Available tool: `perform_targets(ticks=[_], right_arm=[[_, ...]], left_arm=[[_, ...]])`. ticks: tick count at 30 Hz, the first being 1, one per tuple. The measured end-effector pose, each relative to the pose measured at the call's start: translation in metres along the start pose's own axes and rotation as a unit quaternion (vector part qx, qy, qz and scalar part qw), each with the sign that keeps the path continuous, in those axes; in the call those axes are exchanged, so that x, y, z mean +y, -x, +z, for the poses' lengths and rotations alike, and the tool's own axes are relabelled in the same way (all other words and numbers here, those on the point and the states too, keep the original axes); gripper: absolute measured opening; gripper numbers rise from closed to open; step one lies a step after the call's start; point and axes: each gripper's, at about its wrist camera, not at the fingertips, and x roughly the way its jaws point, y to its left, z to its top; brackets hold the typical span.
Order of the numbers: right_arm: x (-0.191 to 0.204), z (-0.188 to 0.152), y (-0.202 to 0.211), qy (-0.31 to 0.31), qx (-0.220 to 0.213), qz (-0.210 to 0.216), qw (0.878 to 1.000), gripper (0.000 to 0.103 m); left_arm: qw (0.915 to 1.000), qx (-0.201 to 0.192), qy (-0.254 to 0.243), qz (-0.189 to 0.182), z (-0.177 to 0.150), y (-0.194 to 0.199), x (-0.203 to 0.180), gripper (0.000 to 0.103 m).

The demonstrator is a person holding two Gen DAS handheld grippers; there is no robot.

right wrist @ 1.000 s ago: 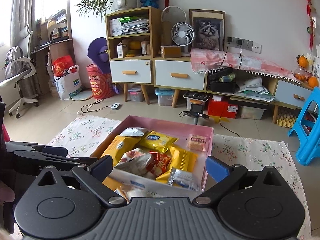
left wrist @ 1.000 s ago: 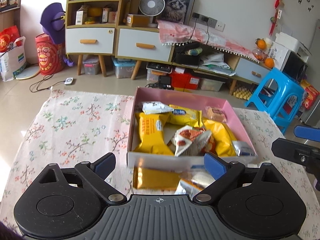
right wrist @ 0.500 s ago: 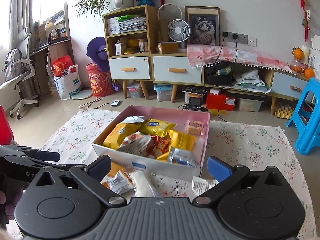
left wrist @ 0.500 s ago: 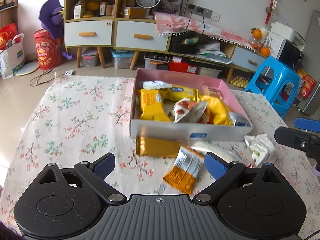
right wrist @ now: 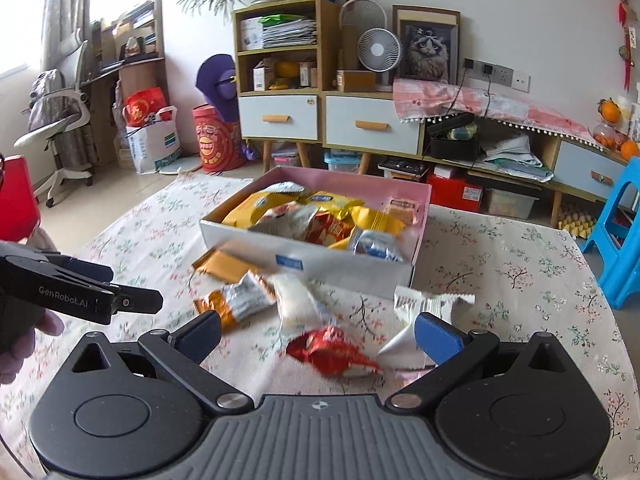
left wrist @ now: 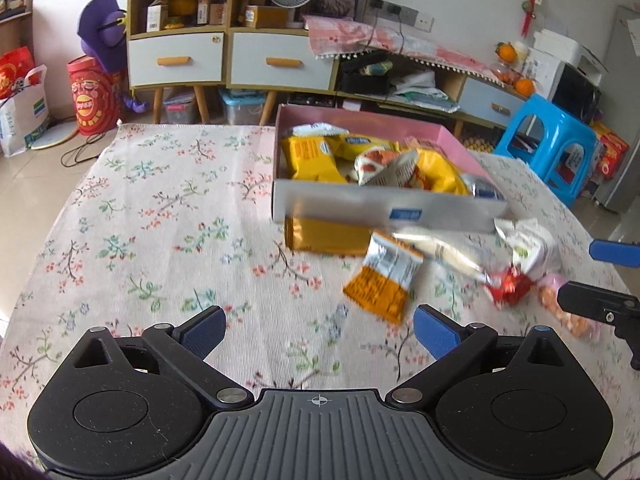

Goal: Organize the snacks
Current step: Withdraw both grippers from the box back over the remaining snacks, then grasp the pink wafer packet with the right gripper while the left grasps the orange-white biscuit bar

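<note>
Woven floral cloth (left wrist: 160,208) covers the counter, matt and ribbed; snack packets (left wrist: 380,280) glossy foil; box (left wrist: 384,212) smooth cardboard; stool (left wrist: 560,140) shiny plastic.

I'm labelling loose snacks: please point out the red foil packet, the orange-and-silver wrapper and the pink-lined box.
red foil snack packet (right wrist: 332,350), right wrist view, crinkled middle
orange-and-silver snack wrapper (left wrist: 382,278), left wrist view, centre
pink-lined cardboard box (right wrist: 308,258), right wrist view, white front wall

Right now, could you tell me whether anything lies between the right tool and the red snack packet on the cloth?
Nothing visible does: the red packet lies just ahead of the open right tool, with only bare tablecloth between them.
</note>
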Motion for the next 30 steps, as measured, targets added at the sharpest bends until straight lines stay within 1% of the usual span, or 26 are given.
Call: perform_targets(ticks=[8, 15, 19, 21, 24, 30], right_arm=[[-0.005, -0.021, 0.0, 0.007, 0.008, -0.002, 1.0, 0.093], [-0.015, -0.042, 0.001, 0.001, -0.001, -0.015, 1.0, 0.093], [-0.026, -0.053, -0.002, -0.015, 0.004, -0.028, 0.999, 0.093], [-0.032, -0.055, -0.004, -0.017, 0.006, -0.037, 0.999, 0.093], [-0.041, -0.056, -0.007, -0.028, 0.009, -0.046, 0.999, 0.093], [-0.054, -0.056, -0.024, -0.044, 0.038, -0.053, 0.997, 0.093]], left_arm=[[0.9996, -0.004, -0.025, -0.015, -0.021, -0.001, -0.008, 0.101], [0.9978, -0.028, -0.05, -0.033, -0.033, -0.009, -0.017, 0.101], [0.997, -0.027, -0.064, -0.035, -0.031, -0.02, -0.022, 0.101], [0.9964, -0.03, -0.074, -0.031, -0.029, -0.025, -0.025, 0.101], [0.9961, -0.025, -0.077, -0.036, -0.024, -0.035, -0.027, 0.101], [0.9942, -0.024, -0.095, -0.044, -0.015, -0.053, -0.037, 0.1]])
